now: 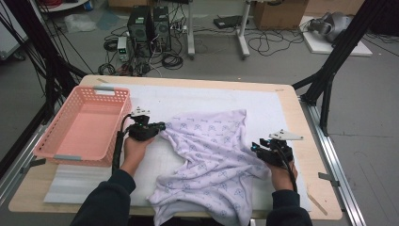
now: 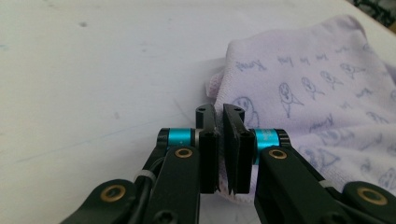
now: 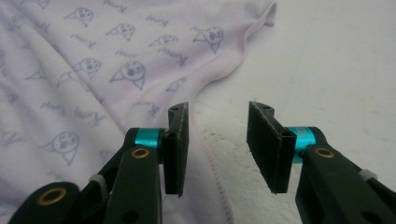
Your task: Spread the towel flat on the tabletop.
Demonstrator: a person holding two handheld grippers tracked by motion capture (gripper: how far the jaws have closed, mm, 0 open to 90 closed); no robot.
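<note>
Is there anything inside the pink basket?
No, the pink basket beside the cloth shows just its bare bottom in the high view.

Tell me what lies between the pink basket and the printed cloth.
In the high view, the left gripper, shut on the printed cloth's edge, lies between it and the pink basket, over the white mat.

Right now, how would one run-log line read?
left gripper: shut on cloth corner | right gripper: open over cloth hem | basket: beside
</note>
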